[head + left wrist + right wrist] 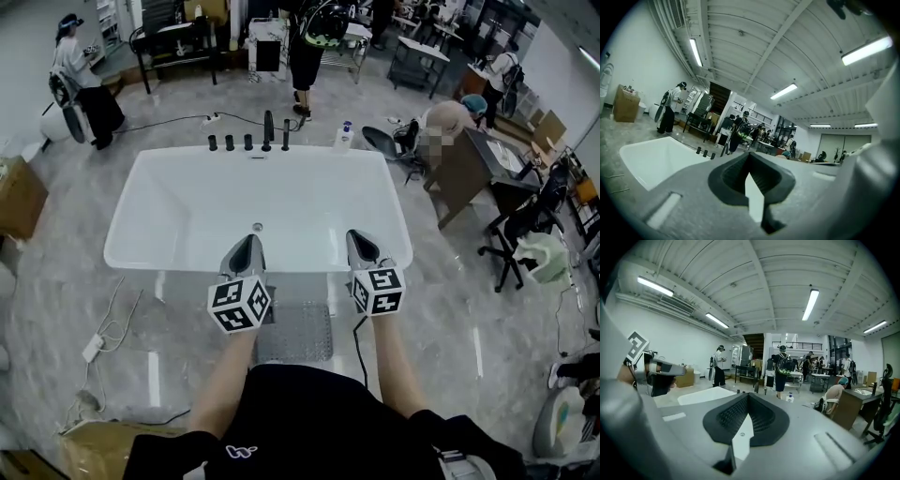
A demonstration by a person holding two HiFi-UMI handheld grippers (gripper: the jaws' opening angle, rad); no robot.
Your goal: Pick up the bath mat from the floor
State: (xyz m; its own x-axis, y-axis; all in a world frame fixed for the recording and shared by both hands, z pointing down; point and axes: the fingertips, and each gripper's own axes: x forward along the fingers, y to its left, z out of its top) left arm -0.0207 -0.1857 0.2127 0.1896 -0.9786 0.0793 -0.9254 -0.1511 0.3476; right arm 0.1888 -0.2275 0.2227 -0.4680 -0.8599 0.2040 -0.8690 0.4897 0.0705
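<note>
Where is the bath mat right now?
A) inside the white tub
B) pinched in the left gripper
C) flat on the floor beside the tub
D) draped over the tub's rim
C: the bath mat lies flat on the floor by the tub, below the left gripper and right gripper, both shut and empty.

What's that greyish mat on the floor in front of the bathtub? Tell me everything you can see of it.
The bath mat is a pale grey, half-clear rectangle with rounded corners and a bumpy surface, probably soft plastic. It lies flat on the marbled floor right before the white bathtub. The marker cube of the left claw hides one far corner and the person's black shirt its near edge. Nothing grips it.
</note>
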